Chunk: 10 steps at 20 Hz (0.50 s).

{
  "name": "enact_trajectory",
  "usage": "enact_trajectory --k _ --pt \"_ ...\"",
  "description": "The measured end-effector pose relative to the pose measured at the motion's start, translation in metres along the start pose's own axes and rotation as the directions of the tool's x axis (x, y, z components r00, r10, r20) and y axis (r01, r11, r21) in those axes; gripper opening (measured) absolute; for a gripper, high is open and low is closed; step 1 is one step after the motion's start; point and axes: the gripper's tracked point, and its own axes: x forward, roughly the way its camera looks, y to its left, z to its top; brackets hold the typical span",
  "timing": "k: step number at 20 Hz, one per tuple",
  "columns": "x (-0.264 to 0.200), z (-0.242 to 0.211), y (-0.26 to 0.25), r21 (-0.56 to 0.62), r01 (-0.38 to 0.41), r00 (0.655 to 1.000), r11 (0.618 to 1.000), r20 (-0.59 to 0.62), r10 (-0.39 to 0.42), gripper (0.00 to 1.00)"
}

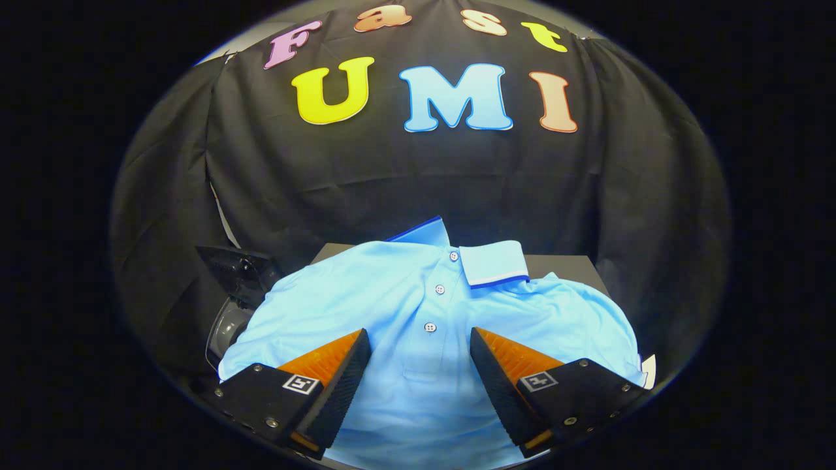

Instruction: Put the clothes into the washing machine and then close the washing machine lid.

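A light blue polo shirt (418,326) lies spread front-up across a dark tabletop (568,264), covering nearly all of it; only a strip of the dark surface shows along the far edge, on either side of the collar. The shirt's collar (493,264) lies at the far edge of the tabletop, one flap folded down with a white and dark blue stripe along its border, the other flap standing up a little so that its dark blue edge shows. Three small buttons run down the placket from the collar toward the near edge. The shoulders and sleeves drape over the left and right edges of the tabletop, and the cloth looks fairly smooth, with only soft folds near the shoulders.

The claw (420,349) hangs over the near part of the shirt with its two fingers spread wide apart. Nothing is between them but the shirt's chest lying below, and I cannot tell whether the tips touch the cloth or hang just above it. The lowest button sits just ahead of the gap between the fingertips.

Off the left edge of the tabletop, partly hidden by the shirt's sleeve, stands a dark object with a round, glassy opening (228,323), with a dark panel tilted above it; it may be the washing machine, though too little of it shows to be sure.
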Motion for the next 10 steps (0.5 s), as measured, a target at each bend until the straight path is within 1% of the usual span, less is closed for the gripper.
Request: enact_trajectory --k 1,3,6,9,10 --pt "0.0020 -0.0051 0.0007 -0.006 -0.005 1.000 1.000 -0.020 0.005 0.96" --pt "0.0051 -0.0055 0.0005 -0.037 -0.005 1.000 0.999 -0.016 0.005 0.96" --pt "0.0027 -0.0051 -0.0003 -0.033 -0.008 1.000 0.999 -0.016 0.007 0.96" --pt "0.0029 -0.0066 -0.0002 -0.031 0.005 1.000 1.000 -0.018 -0.006 0.88" --pt "0.0023 -0.0062 -0.0005 -0.020 0.017 1.000 1.000 -0.021 -0.018 0.83"
